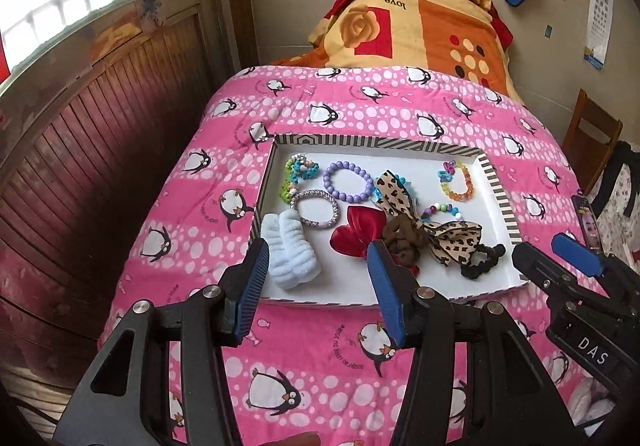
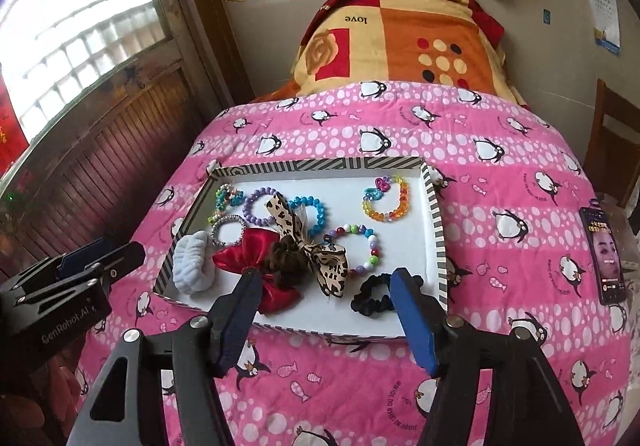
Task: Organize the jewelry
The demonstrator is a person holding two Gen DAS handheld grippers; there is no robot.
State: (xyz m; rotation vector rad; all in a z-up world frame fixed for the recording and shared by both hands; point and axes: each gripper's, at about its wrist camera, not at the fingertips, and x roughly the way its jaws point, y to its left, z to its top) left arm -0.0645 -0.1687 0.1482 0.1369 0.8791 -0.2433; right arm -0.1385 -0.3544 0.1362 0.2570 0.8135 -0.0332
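A shallow tray with a striped rim (image 1: 496, 181) (image 2: 436, 230) lies on the pink penguin quilt (image 2: 500, 173). It holds a white fluffy scrunchie (image 1: 290, 250) (image 2: 192, 262), a red bow (image 1: 356, 230) (image 2: 240, 256), a brown scrunchie (image 2: 286, 254), a leopard bow (image 1: 452, 242) (image 2: 332, 266), a black scrunchie (image 1: 480, 262) (image 2: 372, 298) and several bead bracelets, among them a purple one (image 1: 348, 165). My left gripper (image 1: 318, 250) hovers open over the tray's near left edge, holding nothing. My right gripper (image 2: 325, 278) hangs open above the near edge, between red bow and black scrunchie, also holding nothing.
A folded orange blanket (image 1: 420, 29) is piled at the bed's far end against the wall. A phone (image 2: 606, 258) with a lit screen stands at the right edge, and a wooden chair (image 1: 592, 137) is beyond it. Dark wood panelling (image 1: 100, 105) runs along the left.
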